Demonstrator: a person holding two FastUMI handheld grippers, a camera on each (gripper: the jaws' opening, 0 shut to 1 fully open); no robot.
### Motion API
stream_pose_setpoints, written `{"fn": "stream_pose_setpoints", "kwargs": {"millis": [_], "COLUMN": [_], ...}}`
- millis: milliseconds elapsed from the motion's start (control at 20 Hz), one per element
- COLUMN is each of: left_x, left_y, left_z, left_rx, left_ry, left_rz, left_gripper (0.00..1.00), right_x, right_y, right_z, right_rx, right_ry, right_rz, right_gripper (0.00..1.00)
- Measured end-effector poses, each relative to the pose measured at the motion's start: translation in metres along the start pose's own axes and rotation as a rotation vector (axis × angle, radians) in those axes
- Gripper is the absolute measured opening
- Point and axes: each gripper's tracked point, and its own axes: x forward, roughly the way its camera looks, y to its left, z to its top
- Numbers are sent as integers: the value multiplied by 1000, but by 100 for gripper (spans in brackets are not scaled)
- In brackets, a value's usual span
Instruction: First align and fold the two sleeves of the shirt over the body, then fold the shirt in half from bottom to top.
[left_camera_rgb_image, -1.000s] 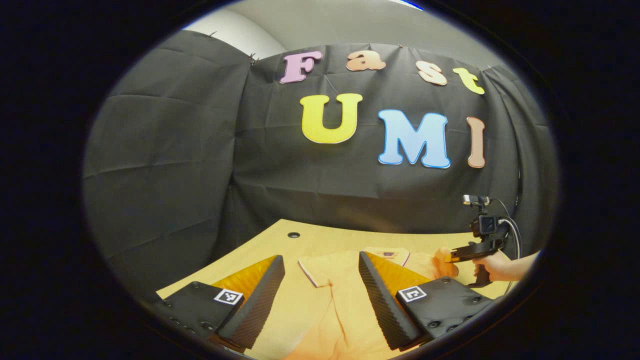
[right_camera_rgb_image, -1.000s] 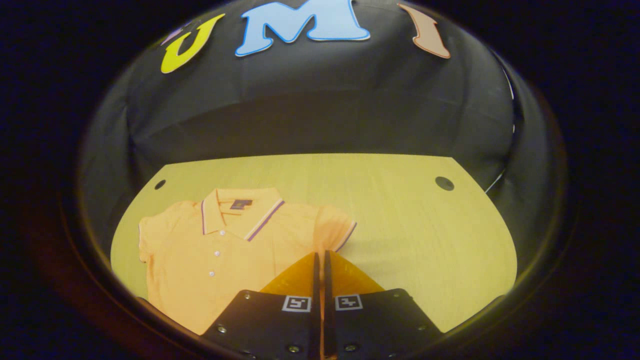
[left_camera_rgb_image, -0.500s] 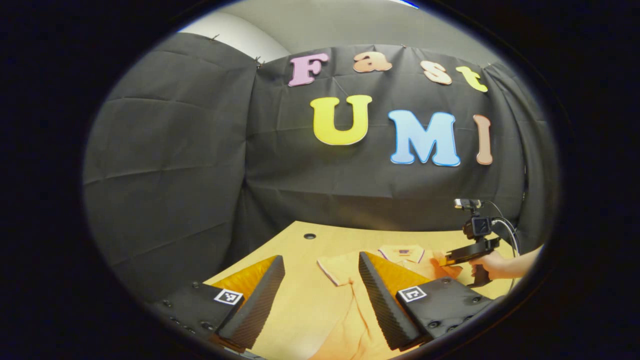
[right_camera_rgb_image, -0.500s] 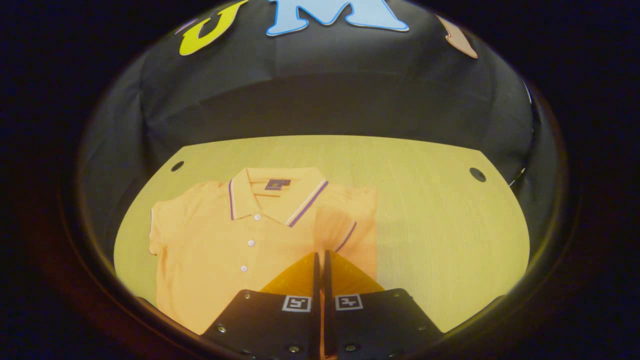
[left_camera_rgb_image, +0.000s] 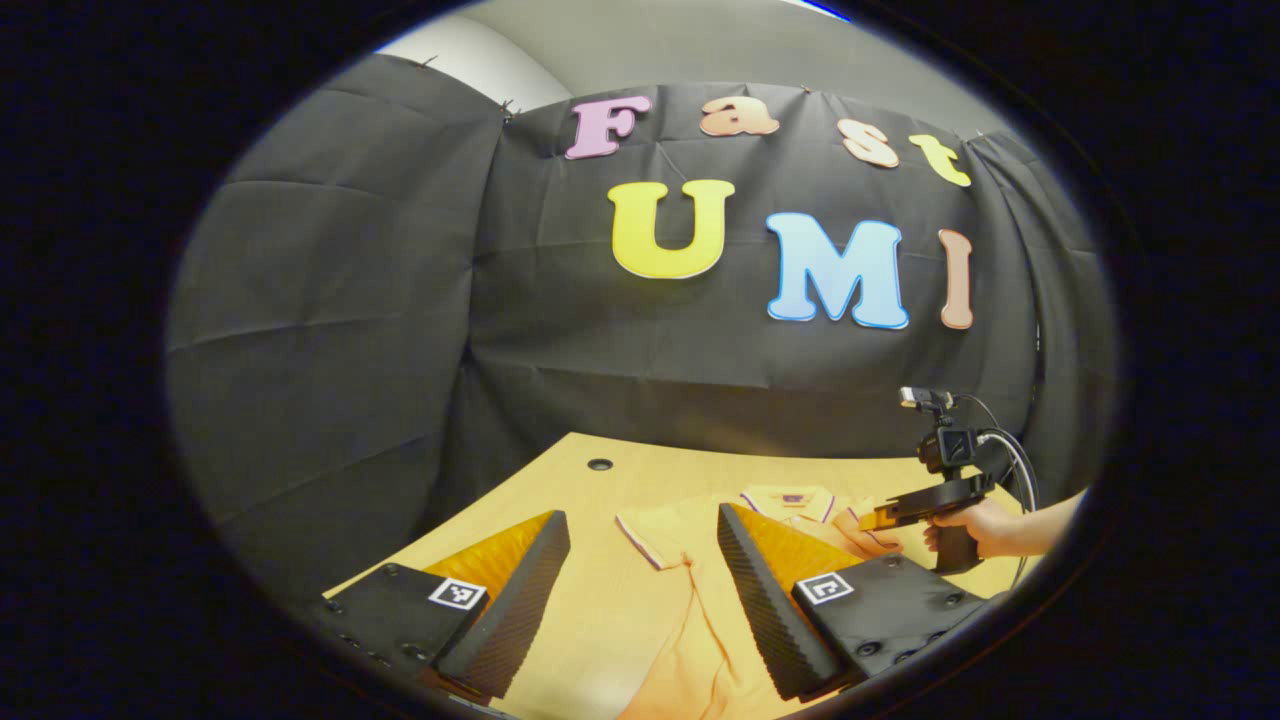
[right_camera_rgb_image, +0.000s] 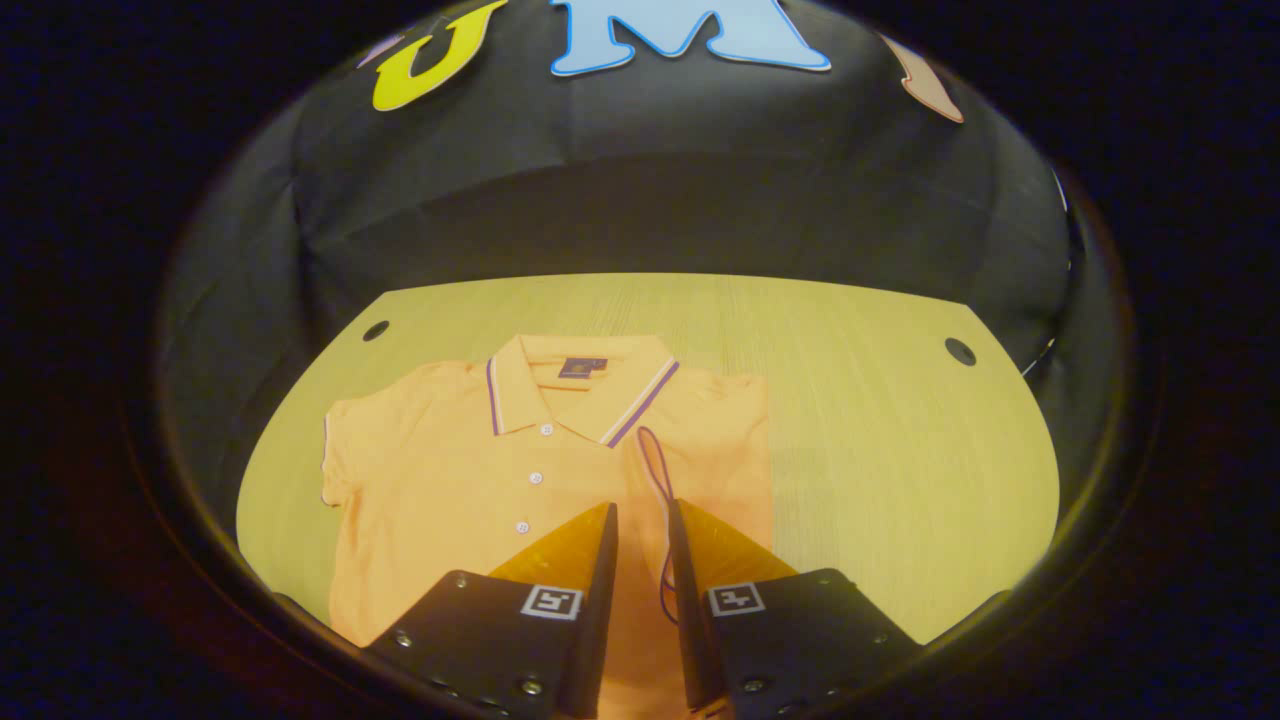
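Right claw (right_camera_rgb_image: 640, 515), at the bottom centre of its own view, has its fingers a narrow way apart with the folded sleeve (right_camera_rgb_image: 690, 450) between them. Left claw (left_camera_rgb_image: 640, 520) gapes wide, low in its view. An orange shirt (right_camera_rgb_image: 480, 480) lies flat on the wooden table (right_camera_rgb_image: 850, 400), left of centre.

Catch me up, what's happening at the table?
A person is folding an orange polo shirt on a wooden table with two handheld grippers. The right gripper has its fingers parted over the right sleeve, which lies folded onto the body. The left gripper hovers open near the flat left sleeve.
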Motion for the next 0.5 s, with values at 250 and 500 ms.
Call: {"fn": "stream_pose_setpoints", "kwargs": {"millis": [250,500], "left_x": [48,104], "left_y": [4,11], "left_z": [-32,-70], "left_rx": [-60,-77], "left_ry": [41,98], "left_rz": [-38,-23], "left_gripper": [97,94], "right_x": [-38,-79], "right_y": [13,21], "right_z": [7,18], "right_rx": [-43,-77], "right_ry": [-42,-116], "right_rz": [11,-4], "right_gripper": [83,93]}}
